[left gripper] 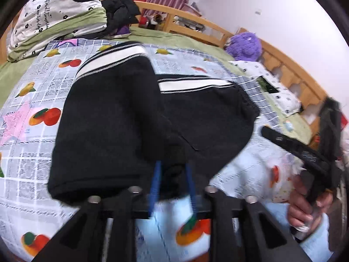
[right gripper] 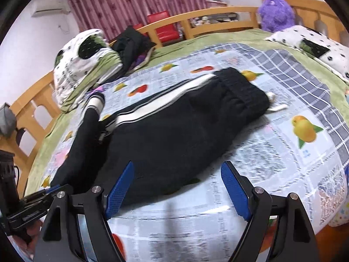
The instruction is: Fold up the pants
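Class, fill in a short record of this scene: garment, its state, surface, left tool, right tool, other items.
garment: black pants with white side stripes
state: folded over once, lying flat
surface: fruit-print cover on a wooden bed
left tool: narrow gap, nothing gripped
right tool: wide open, empty, at the pants' near edge
other items: purple plush toy, folded bedding

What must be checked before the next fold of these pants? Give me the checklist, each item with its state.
1. Right gripper open, empty: ok.
2. Left gripper clear of cloth: cannot tell; black fabric shows between its narrow jaws.
3. Pants layers square: not ok; the stripes sit offset.
4. Drawstring tucked in: not ok; it sticks out at the waistband.
5. Fruit-print blanket flat beside the pants: ok.
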